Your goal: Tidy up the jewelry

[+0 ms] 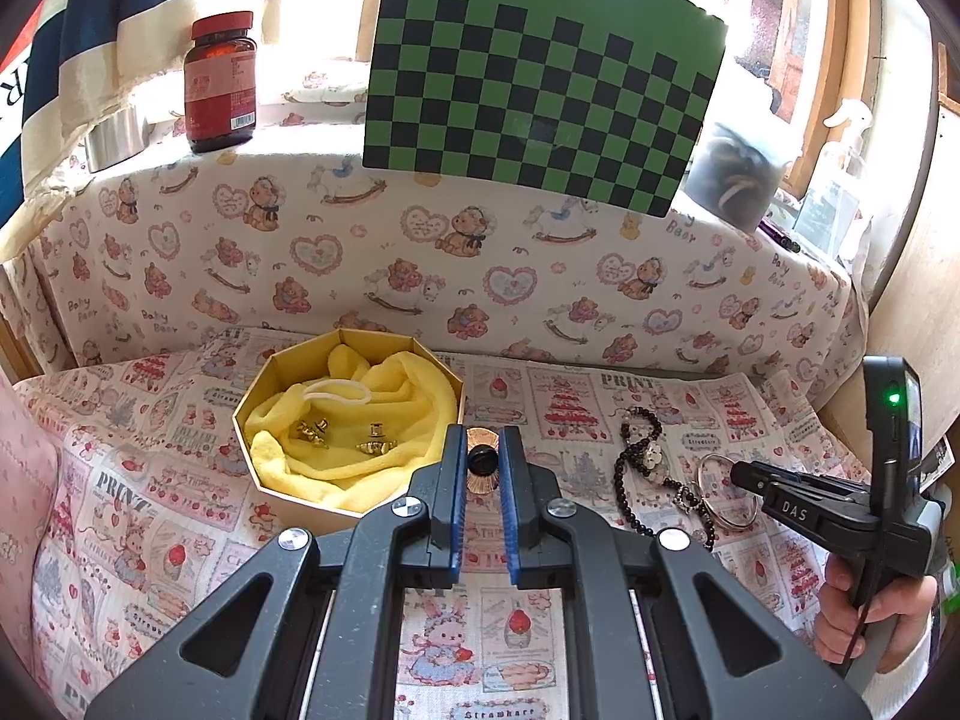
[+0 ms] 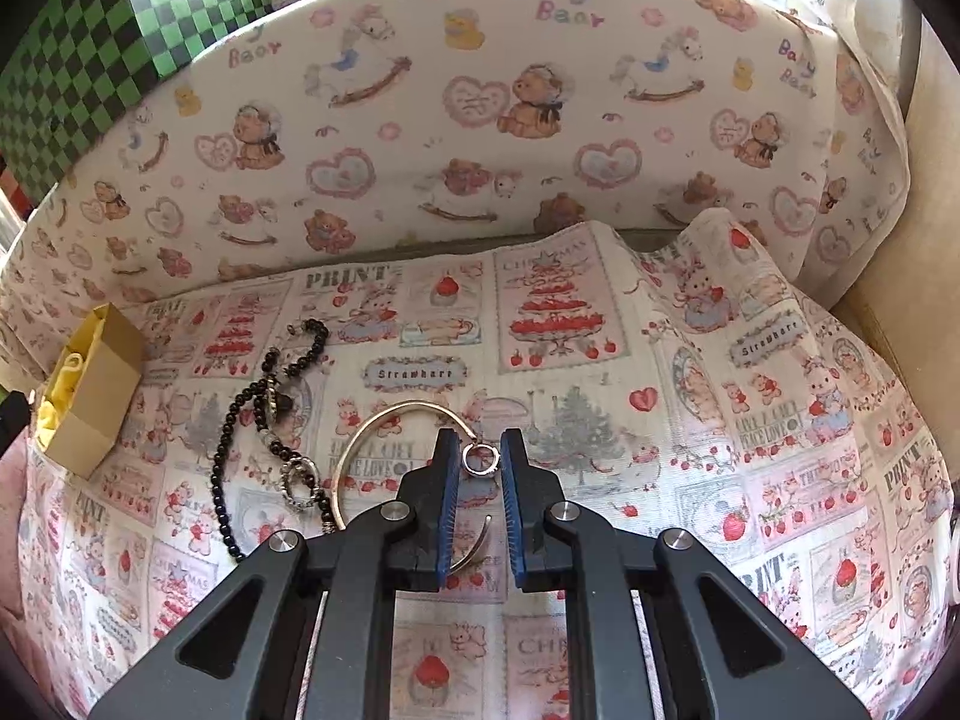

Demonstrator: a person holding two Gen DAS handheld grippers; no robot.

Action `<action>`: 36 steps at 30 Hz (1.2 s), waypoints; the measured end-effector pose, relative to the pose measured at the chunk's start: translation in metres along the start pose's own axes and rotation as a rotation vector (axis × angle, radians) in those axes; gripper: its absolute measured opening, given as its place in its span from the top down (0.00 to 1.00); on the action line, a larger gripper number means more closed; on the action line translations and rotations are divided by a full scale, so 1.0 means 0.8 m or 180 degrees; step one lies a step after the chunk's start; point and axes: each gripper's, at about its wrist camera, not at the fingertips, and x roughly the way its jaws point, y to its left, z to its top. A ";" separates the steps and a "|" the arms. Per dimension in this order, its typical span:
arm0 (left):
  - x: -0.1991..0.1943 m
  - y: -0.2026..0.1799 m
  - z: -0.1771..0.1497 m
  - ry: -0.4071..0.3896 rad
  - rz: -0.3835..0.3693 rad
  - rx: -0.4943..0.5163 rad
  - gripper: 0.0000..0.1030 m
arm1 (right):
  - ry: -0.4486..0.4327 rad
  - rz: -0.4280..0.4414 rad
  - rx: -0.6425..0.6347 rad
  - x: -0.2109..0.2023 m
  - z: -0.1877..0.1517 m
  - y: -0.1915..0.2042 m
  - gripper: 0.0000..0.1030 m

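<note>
Where yellow cloth lines the box (image 1: pixel 264 483), two gold earrings (image 1: pixel 342 435) lie.

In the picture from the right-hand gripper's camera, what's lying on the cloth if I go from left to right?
Gold box with yellow lining → black bead necklace → silver bangle → small ring, which sits between the right gripper's open jaws.

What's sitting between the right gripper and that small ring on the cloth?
Nothing visible. The right gripper is open with the small ring already between its fingertips. The silver bangle curves beside and beneath the left finger, so it might get nudged.
</note>
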 end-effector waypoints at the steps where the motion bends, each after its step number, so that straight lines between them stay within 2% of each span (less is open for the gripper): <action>1: 0.000 0.000 0.000 -0.0001 0.0002 0.0001 0.91 | 0.0000 -0.0004 -0.0010 0.002 0.000 0.000 0.85; 8: 0.000 0.000 0.000 0.0001 -0.0003 0.0000 0.91 | -0.0024 -0.0014 -0.0052 0.005 0.000 0.002 0.86; 12: 0.000 -0.001 0.000 -0.0004 -0.0006 -0.0005 0.91 | -0.0034 0.0056 -0.0005 0.000 -0.001 0.000 0.96; 20: -0.001 0.004 0.001 -0.0011 -0.0010 -0.0053 0.91 | -0.0123 0.0173 0.0063 -0.016 -0.001 -0.009 0.95; 23: -0.001 0.004 0.001 -0.0010 -0.0008 -0.0051 0.91 | -0.0058 0.0254 0.0029 -0.016 0.001 -0.008 0.92; 25: -0.001 0.004 0.001 -0.0006 -0.0002 -0.0046 0.91 | -0.0031 0.0224 0.0022 -0.013 0.000 -0.005 0.89; 36: -0.001 0.003 0.002 -0.0002 0.0000 -0.0042 0.91 | -0.0012 0.0038 -0.0148 0.002 0.000 0.005 0.87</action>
